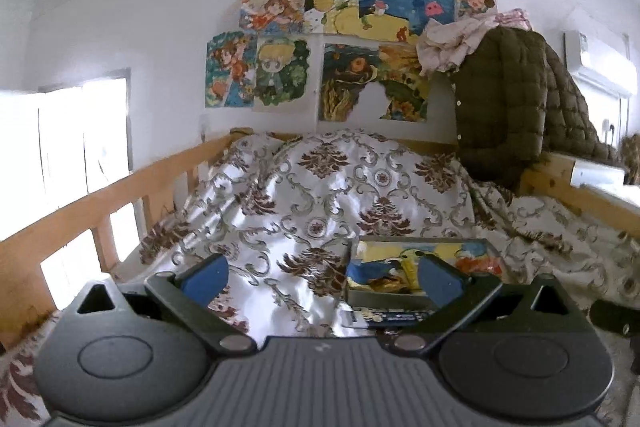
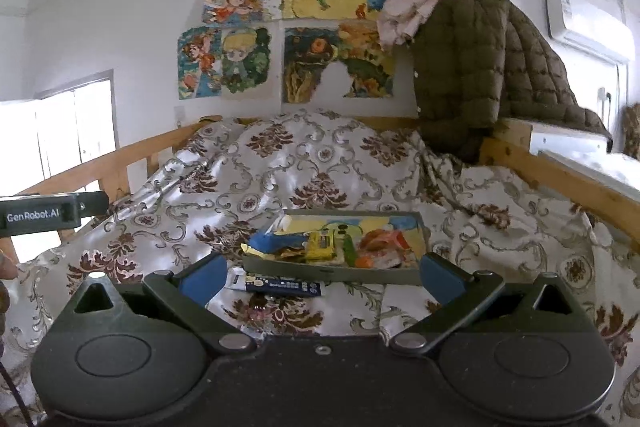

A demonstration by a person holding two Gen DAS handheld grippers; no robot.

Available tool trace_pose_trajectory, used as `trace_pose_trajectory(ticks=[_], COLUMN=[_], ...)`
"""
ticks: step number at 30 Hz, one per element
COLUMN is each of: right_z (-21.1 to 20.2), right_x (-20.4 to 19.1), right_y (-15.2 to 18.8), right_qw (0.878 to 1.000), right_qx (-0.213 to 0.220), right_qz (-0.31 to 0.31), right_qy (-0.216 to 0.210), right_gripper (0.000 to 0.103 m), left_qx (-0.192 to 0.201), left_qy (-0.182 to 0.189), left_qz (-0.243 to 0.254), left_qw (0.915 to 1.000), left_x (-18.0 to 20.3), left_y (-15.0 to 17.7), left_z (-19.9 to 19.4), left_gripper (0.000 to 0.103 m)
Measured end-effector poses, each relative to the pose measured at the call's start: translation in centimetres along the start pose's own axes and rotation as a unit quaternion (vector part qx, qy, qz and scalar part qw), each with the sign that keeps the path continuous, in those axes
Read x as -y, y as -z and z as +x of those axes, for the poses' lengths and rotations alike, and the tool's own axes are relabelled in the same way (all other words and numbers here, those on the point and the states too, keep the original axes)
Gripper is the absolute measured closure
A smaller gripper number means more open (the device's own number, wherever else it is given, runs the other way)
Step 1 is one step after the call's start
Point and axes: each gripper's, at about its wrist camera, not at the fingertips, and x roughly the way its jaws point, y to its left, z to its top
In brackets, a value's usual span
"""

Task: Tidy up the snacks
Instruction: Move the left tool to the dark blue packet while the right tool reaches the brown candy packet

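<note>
Right wrist view: right gripper (image 2: 322, 281) has fingers spread wide, nothing btwn them. Snack tray (image 2: 332, 273) sits on the patterned bedspread (image 2: 280, 167) at 12 o'clock, w/ yellow, blue & orange packets inside. Dark blue snack bar (image 2: 284, 286) lies on the bedspread just beside tray's near edge, at 11. Left gripper (image 1: 322, 281) likewise spread, empty; tray at its 1 o'clock.

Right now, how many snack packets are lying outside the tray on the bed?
1: a dark blue packet lies on the bedspread just in front of the tray. Others may be hidden behind the tray or the grippers.
</note>
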Motion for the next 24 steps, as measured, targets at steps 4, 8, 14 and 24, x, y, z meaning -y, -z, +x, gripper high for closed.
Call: trace_pose_trajectory(ticks=[4, 8, 14, 24], right_z=[0.8, 2.2, 6.5, 14.3], right_x=[0.2, 0.3, 0.8, 1.1], right_y=[0.0, 0.3, 1.0, 3.2], right_qw=[1.000, 1.000, 0.999, 0.997], right_qx=[-0.009, -0.012, -0.031, -0.072], right_qz=[0.003, -0.007, 0.007, 0.034], right_qy=[0.002, 0.005, 0.010, 0.016], right_gripper=[0.001, 0.001, 0.001, 0.001], left_qx=[-0.012, -0.024, -0.035, -0.066], left_qy=[0.005, 0.012, 0.031, 0.069], left_qz=[0.010, 0.029, 0.055, 0.199], left_qw=[0.9999, 0.9992, 0.9974, 0.9753], left_x=[-0.2, -0.5, -0.7, 1.2], left_y=[0.2, 0.4, 0.6, 0.7], left_z=[1.4, 3.7, 8.9, 17.3], left_gripper=[0.000, 0.000, 0.000, 0.000])
